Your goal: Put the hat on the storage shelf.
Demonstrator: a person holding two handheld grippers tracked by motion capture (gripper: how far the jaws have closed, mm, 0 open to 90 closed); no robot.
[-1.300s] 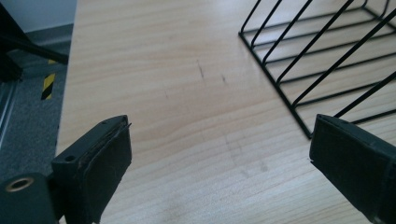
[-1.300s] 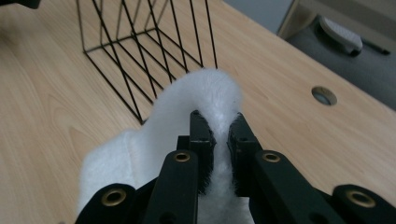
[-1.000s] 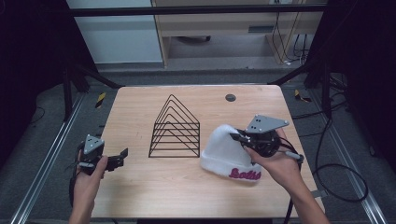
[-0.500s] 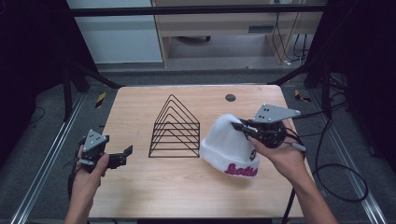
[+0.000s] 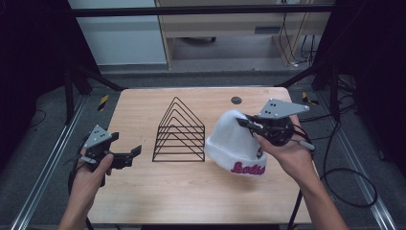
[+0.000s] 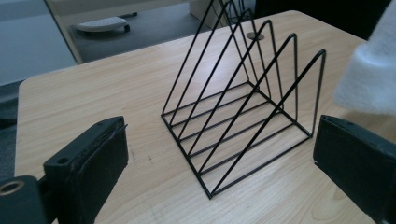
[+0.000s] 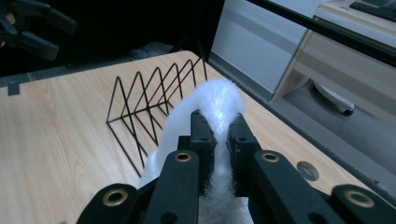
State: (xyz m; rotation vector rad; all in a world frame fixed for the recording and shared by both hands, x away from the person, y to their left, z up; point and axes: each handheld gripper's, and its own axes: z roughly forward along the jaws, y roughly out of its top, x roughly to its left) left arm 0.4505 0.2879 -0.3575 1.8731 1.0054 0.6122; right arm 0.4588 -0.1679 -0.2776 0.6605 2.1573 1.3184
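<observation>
A white knit hat with pink lettering hangs lifted off the table at the right, pinched near its top by my right gripper. In the right gripper view the two black jaws are shut on a fold of the white hat. A black wire rack of triangular dividers stands mid-table, just left of the hat. My left gripper is held above the table's left edge, open, with nothing between its jaws. Its own view looks at the wire rack with the hat's edge at the right.
A small dark round disc lies near the table's far edge. Cables trail down past the right side of the wooden table. A cabinet and shelving stand beyond the far edge.
My right gripper has risen with the hat, lifting it higher off the table. My left gripper has also come up a little and moved slightly.
</observation>
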